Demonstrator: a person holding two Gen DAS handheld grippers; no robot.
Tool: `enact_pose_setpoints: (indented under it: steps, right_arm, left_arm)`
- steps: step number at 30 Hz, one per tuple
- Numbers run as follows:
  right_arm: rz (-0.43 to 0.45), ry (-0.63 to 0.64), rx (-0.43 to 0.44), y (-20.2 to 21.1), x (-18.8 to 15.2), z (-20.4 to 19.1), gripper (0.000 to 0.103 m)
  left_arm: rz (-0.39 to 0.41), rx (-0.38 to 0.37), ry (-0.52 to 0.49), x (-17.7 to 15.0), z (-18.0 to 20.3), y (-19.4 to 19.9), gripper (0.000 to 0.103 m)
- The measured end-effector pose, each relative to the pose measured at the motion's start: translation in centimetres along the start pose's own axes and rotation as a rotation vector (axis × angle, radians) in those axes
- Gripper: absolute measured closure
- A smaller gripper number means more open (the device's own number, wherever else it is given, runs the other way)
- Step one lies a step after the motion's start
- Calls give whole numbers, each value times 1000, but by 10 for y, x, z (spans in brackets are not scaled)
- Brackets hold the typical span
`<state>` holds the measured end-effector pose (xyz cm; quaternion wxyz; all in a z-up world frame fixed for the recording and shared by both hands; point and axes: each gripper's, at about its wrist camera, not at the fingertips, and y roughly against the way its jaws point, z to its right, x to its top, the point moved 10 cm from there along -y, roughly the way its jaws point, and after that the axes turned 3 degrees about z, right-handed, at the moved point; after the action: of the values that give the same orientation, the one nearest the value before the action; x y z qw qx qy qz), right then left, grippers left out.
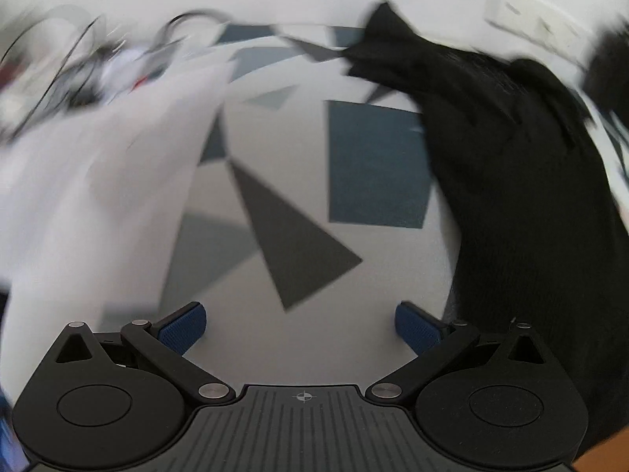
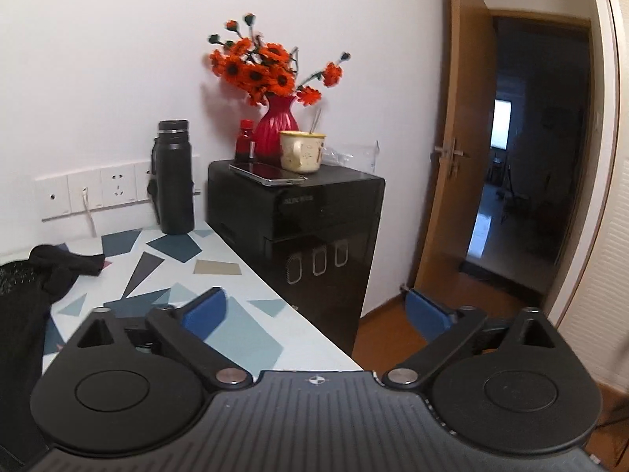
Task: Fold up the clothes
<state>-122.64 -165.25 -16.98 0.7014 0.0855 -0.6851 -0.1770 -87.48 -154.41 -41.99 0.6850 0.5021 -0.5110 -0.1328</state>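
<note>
A black garment point(image 1: 511, 165) lies bunched on the right of the patterned table point(image 1: 251, 338) in the blurred left wrist view. A white garment point(image 1: 98, 181) spreads over the left side. My left gripper point(image 1: 300, 326) hangs open above bare tabletop between the two, with nothing between its blue pads. In the right wrist view the black garment point(image 2: 23, 299) lies at the far left of the table point(image 2: 220, 244). My right gripper point(image 2: 316, 310) stands wide open over the table's right edge, apart from the cloth and holding nothing.
A black flask point(image 2: 174, 177) stands at the back by the wall sockets point(image 2: 90, 192). Beside the table is a black cabinet point(image 2: 314, 236) bearing a red vase of orange flowers point(image 2: 275, 126), a mug point(image 2: 302, 151), a small red bottle and a phone. Cables point(image 1: 78, 63) lie at far left. A doorway point(image 2: 530, 157) is open at right.
</note>
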Motion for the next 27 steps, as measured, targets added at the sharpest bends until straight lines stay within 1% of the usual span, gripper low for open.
enact_pose_setpoints:
  steps: [1,4,8,11,13,15,17,19,21,23,24,27]
  right_arm:
    - [-33,-5,32,-6,-4,-1,1]
    - [-107,37,158,-23,-24,-17,1]
    - [-203,141,284,-42,-57,-58,1]
    - [-242,162,389,-42,-72,-94,1]
    - [-255,172,428,-42,-72,-114,1]
    - [-239,195,418,-38,-63,-126,1]
    - [-194,234,378,-34,-50,-131,1]
    - [-145,278,358,-26,-43,-129,1]
    - [-121,287,361,-14,-46,-123,1]
    - [-128,267,370,-4,-52,-115,1]
    - [-140,245,352,0,-56,-108,1]
    - [-193,133,244,14,-69,-80,1]
  left_arm:
    - [-2,16,37,-4,-1,1,1]
    - [24,68,86,-14,0,5,1]
    - [74,106,134,-25,3,10,1]
    - [108,128,161,-27,3,13,1]
    - [113,136,173,-28,4,15,1]
    - [110,142,183,-30,5,16,1]
    - [102,141,184,-32,7,19,1]
    - [91,102,136,-38,13,23,1]
    - [103,46,77,-47,19,30,1]
    - [118,-2,11,-57,21,38,1]
    - [124,-24,-23,-62,22,42,1]
    - [164,-52,-125,-70,16,57,1]
